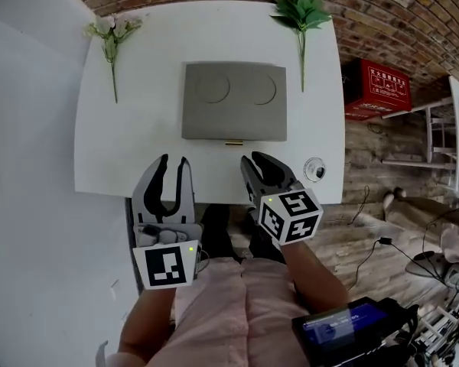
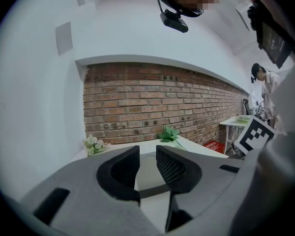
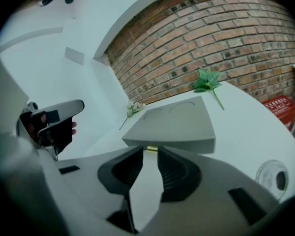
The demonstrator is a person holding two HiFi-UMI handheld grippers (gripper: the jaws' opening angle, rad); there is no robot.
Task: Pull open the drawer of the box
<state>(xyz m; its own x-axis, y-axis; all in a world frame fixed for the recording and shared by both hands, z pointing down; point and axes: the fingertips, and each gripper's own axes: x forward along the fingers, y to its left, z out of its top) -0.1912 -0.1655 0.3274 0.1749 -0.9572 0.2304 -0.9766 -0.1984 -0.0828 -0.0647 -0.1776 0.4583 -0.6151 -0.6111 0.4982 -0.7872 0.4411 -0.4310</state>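
A flat grey box [image 1: 234,102] with two round dents in its lid lies in the middle of the white table [image 1: 130,144]. A small gold handle [image 1: 233,142] sticks out of its front face, and the drawer is closed. My right gripper [image 1: 254,160] hovers just in front of that handle, a little to its right. In the right gripper view the handle [image 3: 151,149] shows just beyond the gripper [image 3: 148,155], whose jaws are parted with nothing between them. My left gripper [image 1: 174,163] is open at the table's front edge, left of the box, and holds nothing [image 2: 147,157].
White flowers [image 1: 112,33] lie at the table's back left and a green sprig [image 1: 301,10] at the back right. A small round object [image 1: 315,170] sits near the front right corner. A red crate [image 1: 376,86] stands on the floor to the right. Behind the table is a brick wall [image 2: 162,102].
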